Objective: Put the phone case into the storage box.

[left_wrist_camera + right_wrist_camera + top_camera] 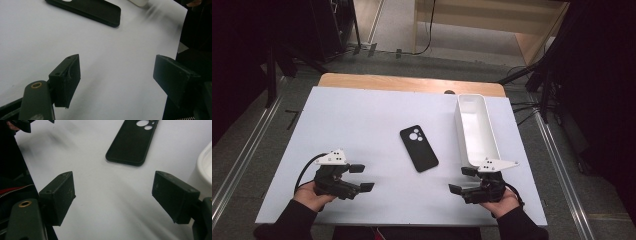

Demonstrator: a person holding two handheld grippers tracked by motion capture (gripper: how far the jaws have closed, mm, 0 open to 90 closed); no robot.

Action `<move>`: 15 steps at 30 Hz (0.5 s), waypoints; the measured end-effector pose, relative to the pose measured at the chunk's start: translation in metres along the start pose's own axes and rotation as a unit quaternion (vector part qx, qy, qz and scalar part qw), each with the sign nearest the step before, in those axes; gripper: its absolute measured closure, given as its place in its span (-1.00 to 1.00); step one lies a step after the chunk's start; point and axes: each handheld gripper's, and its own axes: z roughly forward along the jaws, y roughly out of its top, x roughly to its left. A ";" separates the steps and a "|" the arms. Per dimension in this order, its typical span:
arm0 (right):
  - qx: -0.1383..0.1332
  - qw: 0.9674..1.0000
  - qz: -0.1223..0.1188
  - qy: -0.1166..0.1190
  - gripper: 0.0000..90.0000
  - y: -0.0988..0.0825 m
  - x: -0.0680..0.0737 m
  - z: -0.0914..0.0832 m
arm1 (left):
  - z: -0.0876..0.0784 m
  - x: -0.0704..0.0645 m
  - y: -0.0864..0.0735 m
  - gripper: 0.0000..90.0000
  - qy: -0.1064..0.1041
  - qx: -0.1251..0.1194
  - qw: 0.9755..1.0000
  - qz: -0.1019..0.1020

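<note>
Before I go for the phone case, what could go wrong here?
The phone case lies flat on the white table, so a tool's jaws may slide over its thin edge or push it away. The right tool sits close to the near end of the white bin; swinging it inward could knock the bin. Both the left tool and the right are open and empty, so they could meet over the case.

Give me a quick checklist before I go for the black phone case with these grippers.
1. Left gripper open, nothing between its jaws: ok.
2. Right gripper open, nothing between its jaws: ok.
3. Phone case lying flat on the table, apart from both grippers: ok.
4. White bin upright beside the case, not touching it: ok.
5. Bin empty: ok.
</note>
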 end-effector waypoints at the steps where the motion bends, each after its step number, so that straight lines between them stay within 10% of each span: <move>1: 0.000 1.000 0.000 0.000 -0.62 0.000 0.000 0.000 | 0.000 0.000 0.000 -0.52 0.001 0.001 1.000 0.002; 15: 0.003 1.000 0.004 0.009 -0.62 0.000 0.000 0.001 | 0.001 -0.001 0.001 -0.52 -0.002 0.005 1.000 0.005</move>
